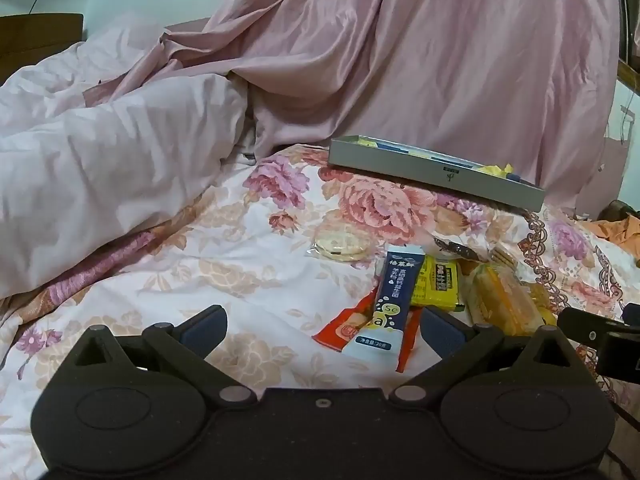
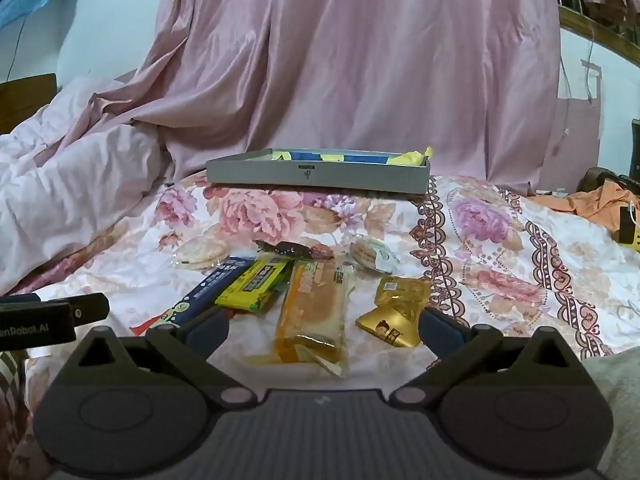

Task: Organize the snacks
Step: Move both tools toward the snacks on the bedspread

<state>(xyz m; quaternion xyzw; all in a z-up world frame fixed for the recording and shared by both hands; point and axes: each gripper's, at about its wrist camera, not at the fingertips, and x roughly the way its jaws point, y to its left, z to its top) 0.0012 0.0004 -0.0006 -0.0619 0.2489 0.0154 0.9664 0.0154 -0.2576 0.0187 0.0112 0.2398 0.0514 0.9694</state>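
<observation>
Floral cotton in pink and cream covers the bed, and the snacks lie scattered across it near its front edge. A grey tray sits farther back, by the pink curtain, with yellow and blue packets showing over its rim.

The left gripper has its fingers spread wide and grips nothing; a navy and white sachet lies between them on a red packet, with a yellow bar just beside it and a round rice cracker behind.

The right gripper is also spread wide with nothing in it. Between its fingers lies an orange-wrapped cake, and a gold packet rests just beside the right-hand finger. Behind them are a dark wrapped piece and a pale biscuit pack.

A rumpled white quilt is heaped along the bed's left side.
</observation>
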